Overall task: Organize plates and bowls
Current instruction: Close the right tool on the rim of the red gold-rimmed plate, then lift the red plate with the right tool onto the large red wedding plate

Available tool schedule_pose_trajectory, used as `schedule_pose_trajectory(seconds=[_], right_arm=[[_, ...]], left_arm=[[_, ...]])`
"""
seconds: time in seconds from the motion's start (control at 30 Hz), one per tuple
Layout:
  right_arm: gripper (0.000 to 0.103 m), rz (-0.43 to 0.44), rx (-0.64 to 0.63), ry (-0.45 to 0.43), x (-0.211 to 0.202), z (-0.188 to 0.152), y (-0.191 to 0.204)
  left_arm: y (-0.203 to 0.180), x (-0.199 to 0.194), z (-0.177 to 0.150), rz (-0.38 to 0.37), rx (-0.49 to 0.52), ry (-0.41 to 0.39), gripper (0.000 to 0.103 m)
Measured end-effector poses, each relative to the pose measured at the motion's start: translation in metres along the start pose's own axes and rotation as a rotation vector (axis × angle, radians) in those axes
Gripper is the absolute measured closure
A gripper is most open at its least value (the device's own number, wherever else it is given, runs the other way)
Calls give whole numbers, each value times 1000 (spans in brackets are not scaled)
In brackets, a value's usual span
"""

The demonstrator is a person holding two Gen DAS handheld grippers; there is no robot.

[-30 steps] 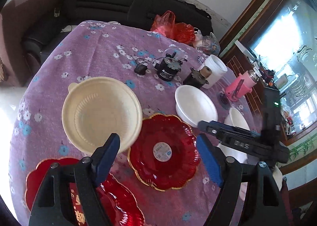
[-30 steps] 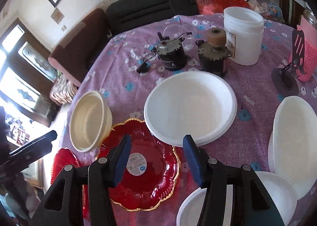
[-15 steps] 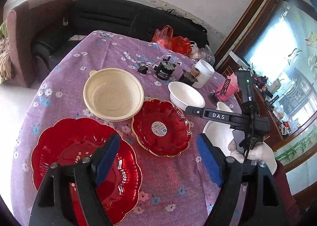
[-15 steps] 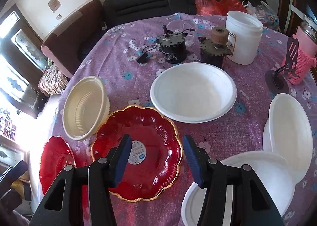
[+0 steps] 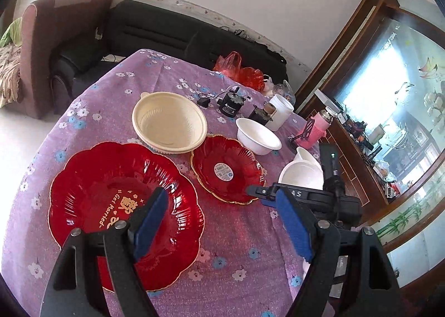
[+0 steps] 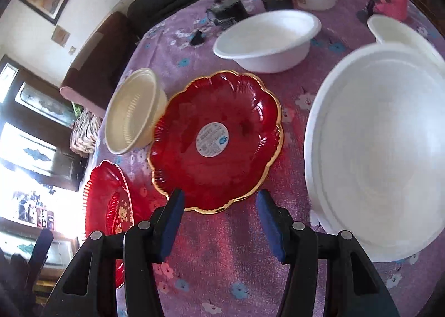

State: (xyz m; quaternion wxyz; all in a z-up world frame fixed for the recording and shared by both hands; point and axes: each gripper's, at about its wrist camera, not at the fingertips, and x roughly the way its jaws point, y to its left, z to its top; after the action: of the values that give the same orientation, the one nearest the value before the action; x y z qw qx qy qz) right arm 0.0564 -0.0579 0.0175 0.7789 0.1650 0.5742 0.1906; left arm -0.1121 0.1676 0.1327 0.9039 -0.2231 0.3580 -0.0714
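A: On the desk (image 5: 155, 80), under its purple flowered cloth, nothing is stacked yet. Entry: approach step. The right tool (image 6: 219, 217) hangs over the near edge of the small red plate (image 6: 217, 139), jaws apart, blue pads empty, the plate's gold rim just beyond the fingertips. No contact that I can see.

B: And the left tool (image 5: 222, 222)?

A: Jaws wide, nothing between them. It hovers above the large red plate (image 5: 122, 205), at the near left of the desk, lettering up.

B: Layout of the rest?

A: The cream bowl (image 5: 169, 122) sits far of the large red plate, its rim touching or overlapping the small red plate's far left edge; I cannot tell which. A white bowl (image 6: 267, 39) stands far right of the small plate, clear of it. The big white bowl (image 6: 375, 150) is right of the small plate, with another white piece (image 6: 400, 36) behind it.

B: Orientation of the small plate?

A: Flat, face up, round sticker at its centre. Scalloped and roughly round, so no real long axis; any rim point serves equally.

B: Next move, in your judgement?

A: Lower the right tool so one pad slips under the near rim and one goes over it, then close. Likely destination is the large red plate, like on like. Risk: the rim lies low against the cloth, so the lower pad may snag fabric, and lifting may nudge the cream bowl.
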Motion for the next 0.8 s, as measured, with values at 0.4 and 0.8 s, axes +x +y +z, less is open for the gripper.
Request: schedule_pose_trajectory(seconds=[0.4, 0.8], right_arm=[[93, -14, 133, -134, 23, -7, -28], [96, 28, 44, -40, -59, -105, -72]], left_arm=[[-1, -15, -10, 35, -3, -38, 24], [-38, 6, -33, 21, 80, 44, 24]])
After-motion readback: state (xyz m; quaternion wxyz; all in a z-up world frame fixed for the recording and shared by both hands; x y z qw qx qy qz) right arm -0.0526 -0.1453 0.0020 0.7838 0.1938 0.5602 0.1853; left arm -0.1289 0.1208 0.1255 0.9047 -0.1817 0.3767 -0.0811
